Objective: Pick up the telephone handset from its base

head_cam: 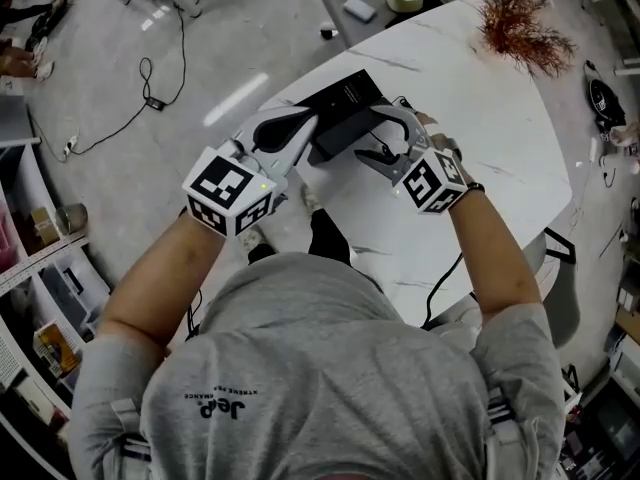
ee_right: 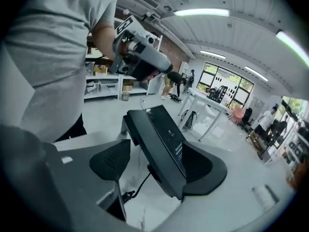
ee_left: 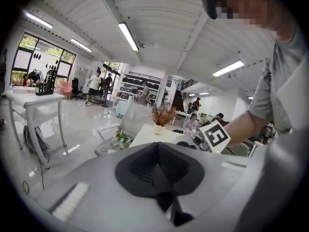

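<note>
The right claw (ee_right: 157, 164) stands released, its two pads spread, and the black handset (ee_right: 159, 139) runs slantwise through the gap. One long face of it lies against the pad on the side away from the person's body. The other pad (ee_right: 112, 159) is clear of it, with white showing in between. I take this slab for the handset and not the base, though the two are hard to tell apart from here. Just beneath the gap a dark cord (ee_right: 137, 185) hangs from it and curls.

Opposite, the left claw (ee_left: 157, 170) is clenched, pad against pad, with nothing caught in it. From above, its tip sits right at the telephone (head_cam: 340, 113); I cannot tell whether it touches.

To do this well, I'd square the right claw so both pads meet flat faces, then close near the slab's middle, since smooth plastic pinched at a corner would likely swing. After that, a slow, straight lift would let the cord pay out without dragging anything. The left claw could steady whatever stays on the worktop (head_cam: 480, 138).

Well beyond both claws, a reddish dried sprig (head_cam: 520, 23) lies at the worktop's far end.
</note>
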Tool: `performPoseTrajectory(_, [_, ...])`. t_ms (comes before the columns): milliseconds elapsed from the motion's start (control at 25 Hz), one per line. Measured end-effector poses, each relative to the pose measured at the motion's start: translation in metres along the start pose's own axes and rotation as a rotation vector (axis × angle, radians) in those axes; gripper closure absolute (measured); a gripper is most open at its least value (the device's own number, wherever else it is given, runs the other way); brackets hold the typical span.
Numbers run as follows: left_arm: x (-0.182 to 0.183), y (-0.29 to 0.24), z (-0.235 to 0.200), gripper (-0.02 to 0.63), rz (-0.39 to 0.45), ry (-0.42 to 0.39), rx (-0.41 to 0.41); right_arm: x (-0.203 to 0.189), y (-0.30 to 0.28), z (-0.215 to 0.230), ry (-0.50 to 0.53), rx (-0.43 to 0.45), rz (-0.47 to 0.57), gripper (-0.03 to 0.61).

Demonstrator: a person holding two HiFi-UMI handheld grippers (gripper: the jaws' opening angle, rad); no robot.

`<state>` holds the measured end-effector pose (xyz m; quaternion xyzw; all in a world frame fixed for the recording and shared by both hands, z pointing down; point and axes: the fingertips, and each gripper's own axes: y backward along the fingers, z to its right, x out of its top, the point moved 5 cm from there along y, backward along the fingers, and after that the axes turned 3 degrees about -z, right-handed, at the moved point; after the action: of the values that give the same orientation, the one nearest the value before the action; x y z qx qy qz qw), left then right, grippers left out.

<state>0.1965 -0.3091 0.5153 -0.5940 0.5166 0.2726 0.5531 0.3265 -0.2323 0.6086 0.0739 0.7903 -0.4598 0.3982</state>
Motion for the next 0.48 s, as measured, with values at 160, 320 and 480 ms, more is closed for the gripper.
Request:
performPoseTrajectory(160, [-0.011,-0.007,0.001,0.578,-0.015,0.012,-0.007,-0.01,-0.019,-0.006,0.131,0.002,-0.05,0.267])
performPoseTrajectory(320, [-0.018,-0.006,-0.002,0.578,-0.017,0.022,0.006,-0.012,-0.032,-0.007,0.205,0.013,-0.056,0.268])
performPoseTrajectory(480, [-0.021,-0.004,-0.002,0.578,-0.012,0.02,0.01,-0.013,-0.041,-0.007,0.271,0.026,-0.081,0.272])
